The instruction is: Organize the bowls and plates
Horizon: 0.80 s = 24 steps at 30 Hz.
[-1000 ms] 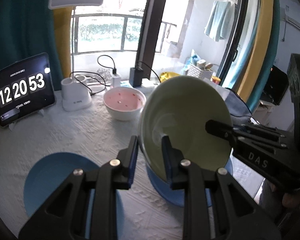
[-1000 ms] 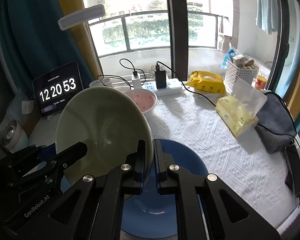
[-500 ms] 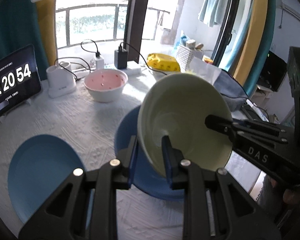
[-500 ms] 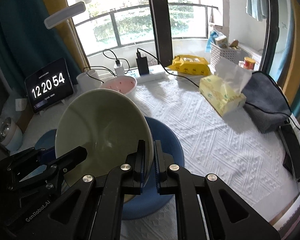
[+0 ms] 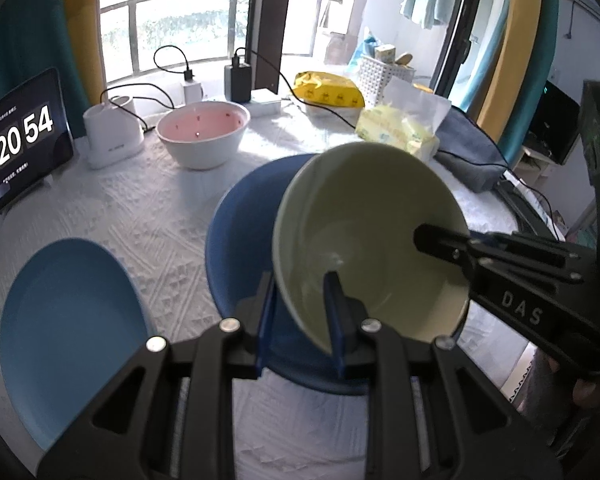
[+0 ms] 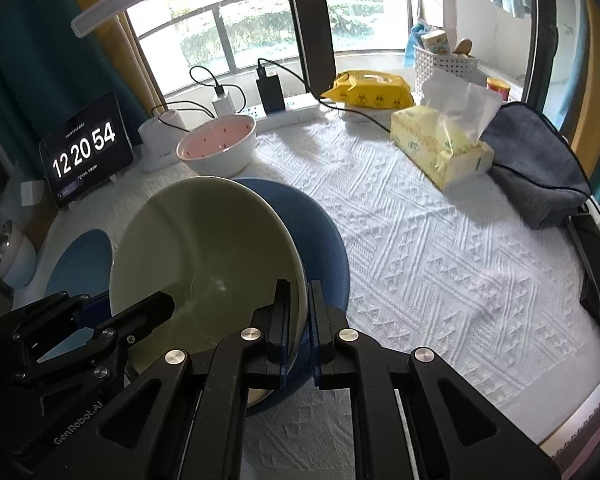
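Note:
A pale green bowl [image 5: 372, 236] [image 6: 204, 256] hangs tilted over a dark blue plate [image 5: 244, 224] [image 6: 320, 248] on the white tablecloth. My left gripper [image 5: 300, 280] is shut on the bowl's near rim, one finger inside and one outside. My right gripper [image 6: 299, 292] is shut on the opposite rim, and appears in the left wrist view as a black arm [image 5: 500, 264] at the right. A light blue plate [image 5: 68, 320] [image 6: 80, 260] lies to the left. Further back stands a pink-lined white bowl [image 5: 204, 132] [image 6: 220, 144].
At the back are a tablet clock [image 6: 84, 152], a white charger stand [image 5: 112, 132], a power strip with cables [image 6: 288, 108], a yellow packet [image 6: 368, 92] and a tissue box [image 6: 440, 148]. A grey pouch [image 6: 536, 172] lies at the right near the table edge.
Both grippers have carried the green bowl downward and closer to the dark blue plate. The table now fills more of both views.

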Motion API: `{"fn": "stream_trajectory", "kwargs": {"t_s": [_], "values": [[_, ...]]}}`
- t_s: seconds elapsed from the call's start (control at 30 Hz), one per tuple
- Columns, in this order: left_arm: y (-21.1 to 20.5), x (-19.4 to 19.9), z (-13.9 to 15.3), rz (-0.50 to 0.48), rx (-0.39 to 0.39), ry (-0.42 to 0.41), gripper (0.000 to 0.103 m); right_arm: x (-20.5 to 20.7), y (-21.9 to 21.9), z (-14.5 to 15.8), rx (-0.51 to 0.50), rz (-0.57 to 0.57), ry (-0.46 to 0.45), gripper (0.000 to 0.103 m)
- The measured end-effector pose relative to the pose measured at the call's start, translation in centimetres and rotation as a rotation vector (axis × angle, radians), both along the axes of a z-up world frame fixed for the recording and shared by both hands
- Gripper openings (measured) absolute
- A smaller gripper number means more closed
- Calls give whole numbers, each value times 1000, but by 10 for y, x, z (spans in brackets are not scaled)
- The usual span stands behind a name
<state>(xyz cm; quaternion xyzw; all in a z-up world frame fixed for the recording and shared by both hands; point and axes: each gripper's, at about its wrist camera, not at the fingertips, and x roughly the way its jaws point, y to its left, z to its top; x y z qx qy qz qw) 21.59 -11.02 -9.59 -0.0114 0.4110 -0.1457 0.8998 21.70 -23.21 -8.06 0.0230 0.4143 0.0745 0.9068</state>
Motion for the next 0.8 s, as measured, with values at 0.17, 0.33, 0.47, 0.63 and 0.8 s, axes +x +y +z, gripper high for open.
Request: {"fn": "stream_trajectory", "kwargs": {"t_s": [0.17,0.33,0.47,0.63,0.8], "values": [[-2,3,-1,-2,7,3,24,3,0,0,-10,2,-3,10],[-2,5,-1,-5,14,7,25,5,2,0,-30,9,-2,10],[1,6,-2,-11,-1,17,27,9,6,-1,-66,18,-2,10],[2,6,-1,-6,-2,18,28,11,12,-1,-123,38,-2,10],[7,4,2,1,0,13,28,16,16,-8,-139,74,35,10]]}}
